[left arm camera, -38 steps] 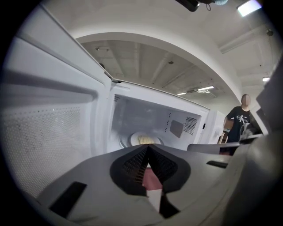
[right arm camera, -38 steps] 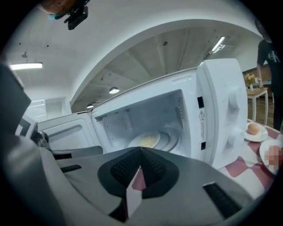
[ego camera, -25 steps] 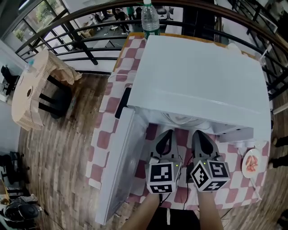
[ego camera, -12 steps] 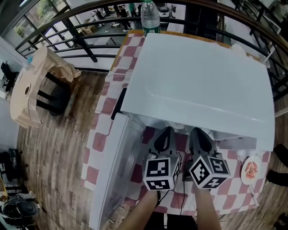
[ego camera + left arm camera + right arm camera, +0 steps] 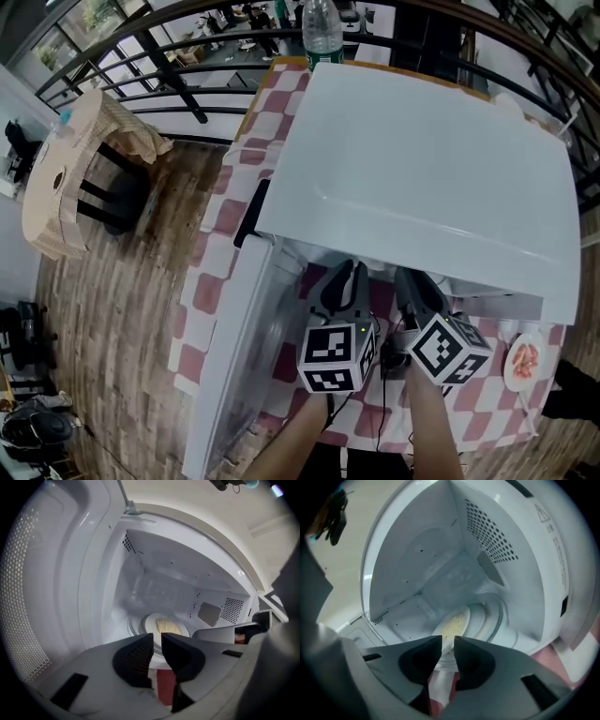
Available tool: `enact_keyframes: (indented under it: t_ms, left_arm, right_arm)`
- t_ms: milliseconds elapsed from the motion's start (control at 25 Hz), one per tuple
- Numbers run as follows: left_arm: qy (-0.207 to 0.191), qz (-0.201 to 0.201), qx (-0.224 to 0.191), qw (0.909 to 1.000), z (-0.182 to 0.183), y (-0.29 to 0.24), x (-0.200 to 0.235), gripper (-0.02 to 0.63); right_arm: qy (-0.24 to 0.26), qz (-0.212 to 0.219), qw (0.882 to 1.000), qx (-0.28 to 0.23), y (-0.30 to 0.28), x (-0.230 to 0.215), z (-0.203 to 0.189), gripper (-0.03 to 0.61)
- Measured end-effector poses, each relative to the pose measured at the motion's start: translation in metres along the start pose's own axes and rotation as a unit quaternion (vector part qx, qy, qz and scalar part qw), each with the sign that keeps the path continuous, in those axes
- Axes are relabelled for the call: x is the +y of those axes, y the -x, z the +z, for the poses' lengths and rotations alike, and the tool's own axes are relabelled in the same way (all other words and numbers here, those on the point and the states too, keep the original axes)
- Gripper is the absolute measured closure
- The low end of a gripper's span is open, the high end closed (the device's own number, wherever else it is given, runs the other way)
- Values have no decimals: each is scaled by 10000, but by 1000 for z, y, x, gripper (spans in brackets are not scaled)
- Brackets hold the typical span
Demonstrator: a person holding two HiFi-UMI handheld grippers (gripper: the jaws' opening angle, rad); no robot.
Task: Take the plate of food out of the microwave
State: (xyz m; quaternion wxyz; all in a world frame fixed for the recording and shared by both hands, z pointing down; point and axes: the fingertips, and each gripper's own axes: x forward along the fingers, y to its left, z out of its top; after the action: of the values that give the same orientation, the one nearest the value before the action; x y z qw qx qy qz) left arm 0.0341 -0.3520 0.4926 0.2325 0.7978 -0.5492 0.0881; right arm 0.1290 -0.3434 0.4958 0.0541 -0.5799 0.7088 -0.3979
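A white microwave (image 5: pixel 422 169) stands on the checked table with its door (image 5: pixel 234 366) swung open to the left. Inside, a white plate of yellowish food (image 5: pixel 166 626) (image 5: pixel 452 624) lies on the glass turntable (image 5: pixel 499 616). In the head view the microwave's top hides the plate. My left gripper (image 5: pixel 349 274) (image 5: pixel 157 641) is at the cavity's mouth, short of the plate. Its jaws are opening, with a narrow gap and nothing between them. My right gripper (image 5: pixel 414 281) (image 5: pixel 448 644) is beside it, also aimed at the plate, jaws slightly apart and empty.
A second small plate with reddish food (image 5: pixel 523 361) sits on the red-and-white checked cloth (image 5: pixel 211 281) at the right. A water bottle (image 5: pixel 322 28) stands behind the microwave. A railing runs past the table's far side, and a wicker stool (image 5: pixel 66 178) stands on the wooden floor at the left.
Both grippers stay at the microwave's mouth. The right gripper's cube has tilted and drifted slightly to the right. The door is still open.
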Motion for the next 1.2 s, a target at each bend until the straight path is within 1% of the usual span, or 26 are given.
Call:
enact_keyframes:
  t_ms: [120, 200, 360, 480, 640, 680, 760, 920, 1120, 1160, 1200]
  left_arm:
    - [4, 26, -1, 10000, -1, 0, 1, 531]
    - [3, 26, 0, 10000, -1, 0, 1, 531]
    - [65, -8, 21, 10000, -4, 1, 1, 531]
    - [36, -15, 29, 10000, -4, 2, 2, 531]
    - [29, -69, 8, 10000, -3, 4, 0, 531]
    - [21, -76, 9, 10000, -3, 4, 0, 531]
    - [12, -84, 16, 10000, -4, 4, -1, 531]
    - [-11, -87, 22, 10000, -6, 6, 1, 531]
    - [-16, -54, 32, 10000, -7, 8, 6, 531]
    - [-11, -43, 34, 10000, -7, 9, 7, 531]
    - [-6, -32, 37, 10000, -7, 9, 9, 531]
  right_arm:
    - [-835, 186, 9963, 112, -3, 2, -4, 477]
    - [-1268, 167, 9917, 156, -4, 1, -5, 477]
    - [-1784, 7, 9838, 186, -6, -4, -7, 477]
    - [-2322, -74, 9723, 275, -7, -8, -9, 477]
    - [-2977, -359, 9527, 488, -6, -18, -16, 477]
    - [-3073, -385, 9496, 475, -6, -19, -16, 477]
    - [-3159, -402, 9471, 407, -8, -19, -15, 477]
    - [-3323, -278, 9424, 260, -15, -14, -11, 477]
    - [-3537, -456, 9340, 229, -16, -13, -16, 477]
    - [-3603, -503, 9312, 240, -16, -13, -17, 481]
    - [-3668, -527, 9285, 249, -17, -12, -18, 510]
